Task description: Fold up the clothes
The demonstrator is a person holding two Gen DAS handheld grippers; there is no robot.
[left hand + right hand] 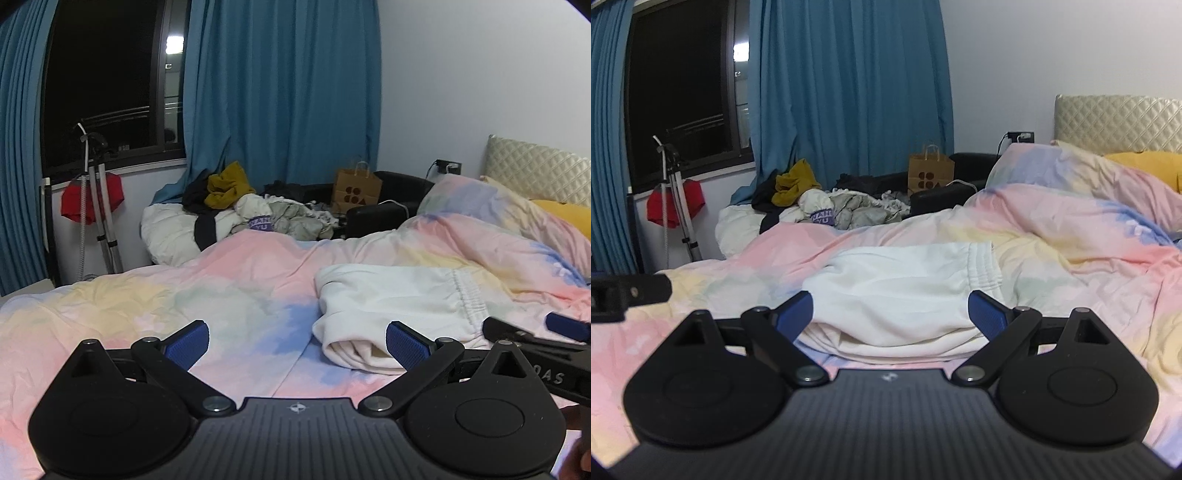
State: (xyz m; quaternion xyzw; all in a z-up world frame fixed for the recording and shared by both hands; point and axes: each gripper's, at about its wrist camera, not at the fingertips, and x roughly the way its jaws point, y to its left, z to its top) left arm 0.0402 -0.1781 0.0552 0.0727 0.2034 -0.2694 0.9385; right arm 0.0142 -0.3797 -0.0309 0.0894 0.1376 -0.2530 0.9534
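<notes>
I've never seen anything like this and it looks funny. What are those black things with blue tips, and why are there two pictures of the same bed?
Those black things are grabbers, like big tongs, and a person holds one in each hand. Each grabber has a small camera looking forward along its two blue-tipped fingers, so you get two pictures. One shows the left gripper, the other the right gripper. Both are wide open and hold nothing. Below them lies a bed with a pastel pink, yellow and blue cover. On it rests a white garment, already folded over, with a stretchy gathered band on one side. The right grabber points straight at it. Further back sits a heap of unfolded clothes, beside a brown paper bag.
</notes>
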